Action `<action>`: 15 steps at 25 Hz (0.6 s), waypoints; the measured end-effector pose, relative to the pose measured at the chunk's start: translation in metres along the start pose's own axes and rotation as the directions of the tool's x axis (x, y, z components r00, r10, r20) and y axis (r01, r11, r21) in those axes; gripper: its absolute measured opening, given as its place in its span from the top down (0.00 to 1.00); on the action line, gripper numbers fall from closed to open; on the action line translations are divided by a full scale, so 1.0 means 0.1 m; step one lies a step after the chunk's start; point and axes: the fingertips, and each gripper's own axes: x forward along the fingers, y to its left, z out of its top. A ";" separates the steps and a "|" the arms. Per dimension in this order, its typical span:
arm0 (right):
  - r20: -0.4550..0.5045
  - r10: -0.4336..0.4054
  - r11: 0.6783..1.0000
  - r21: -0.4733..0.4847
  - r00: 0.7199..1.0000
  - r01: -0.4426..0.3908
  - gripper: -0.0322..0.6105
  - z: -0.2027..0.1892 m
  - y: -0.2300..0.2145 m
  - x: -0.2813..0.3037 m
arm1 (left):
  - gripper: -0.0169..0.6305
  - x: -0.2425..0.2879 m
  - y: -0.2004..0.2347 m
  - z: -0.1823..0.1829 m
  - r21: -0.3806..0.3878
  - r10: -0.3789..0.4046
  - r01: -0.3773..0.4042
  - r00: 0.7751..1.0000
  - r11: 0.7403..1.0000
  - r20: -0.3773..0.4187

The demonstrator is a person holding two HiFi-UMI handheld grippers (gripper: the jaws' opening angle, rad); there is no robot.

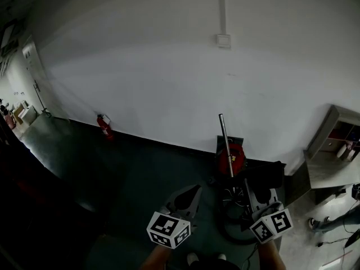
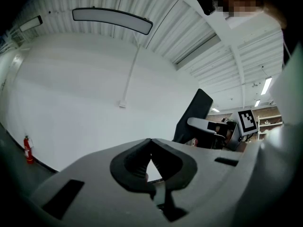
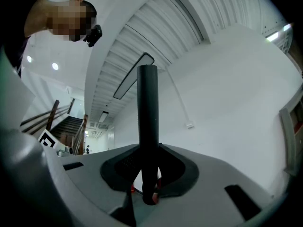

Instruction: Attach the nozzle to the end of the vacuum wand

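The vacuum wand [image 1: 228, 145] is a thin metal tube that rises at a slant from the red vacuum body [image 1: 232, 159] on the floor by the wall. My right gripper [image 1: 256, 200] is shut on its lower part. In the right gripper view the wand [image 3: 147, 112] stands upright as a dark tube between the closed jaws of the right gripper [image 3: 147, 183]. My left gripper [image 1: 193, 191] hovers left of the vacuum, shut and empty. In its own view the left gripper [image 2: 150, 150] has its pads meeting with nothing between them. I cannot pick out a nozzle in any view.
A red fire extinguisher [image 1: 104, 125] stands at the foot of the white wall, with a switch box [image 1: 224, 40] higher up. A black hose [image 1: 230, 230] loops on the floor by the vacuum. A cabinet [image 1: 332, 145] and another person's foot [image 1: 315, 224] are at the right.
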 end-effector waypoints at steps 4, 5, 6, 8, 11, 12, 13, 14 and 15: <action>-0.009 -0.016 1.000 0.026 1.000 0.016 0.81 -0.08 0.00 0.04 | 0.97 0.01 0.15 -0.02 -0.023 -0.005 0.005 1.000 1.000 0.003; -0.013 -0.019 0.999 0.026 1.000 0.019 0.81 -0.10 -0.01 0.05 | 0.97 0.03 0.17 -0.02 -0.027 -0.005 0.005 1.000 1.000 0.005; -0.016 -0.022 0.999 0.027 1.000 0.022 0.81 -0.12 -0.03 0.06 | 0.97 0.06 0.19 -0.02 -0.030 -0.006 0.007 1.000 1.000 0.006; -0.022 -0.028 0.999 0.027 0.999 0.029 0.81 -0.15 -0.09 0.11 | 0.97 0.14 0.24 -0.01 -0.038 -0.009 0.009 1.000 0.999 0.007; -0.027 -0.040 0.999 0.032 0.999 0.041 0.81 -0.20 -0.24 0.21 | 0.97 0.30 0.32 -0.03 -0.042 -0.012 0.012 1.000 0.999 0.000; -0.029 -0.044 0.998 0.034 0.999 0.045 0.81 -0.22 -0.30 0.25 | 0.97 0.37 0.35 -0.05 -0.042 -0.012 0.012 1.000 0.999 -0.004; -0.031 -0.047 0.998 0.037 0.998 0.048 0.81 -0.25 -0.37 0.30 | 0.97 0.44 0.39 -0.06 -0.044 -0.011 0.011 1.000 0.999 -0.009; -0.034 -0.050 0.998 0.040 0.998 0.051 0.81 -0.27 -0.44 0.35 | 0.97 0.52 0.43 -0.08 -0.047 -0.011 0.011 1.000 0.999 -0.014; -0.037 -0.053 0.998 0.043 0.998 0.055 0.81 -0.30 -0.50 0.41 | 0.97 0.60 0.47 -0.09 -0.050 -0.012 0.011 1.000 0.999 -0.019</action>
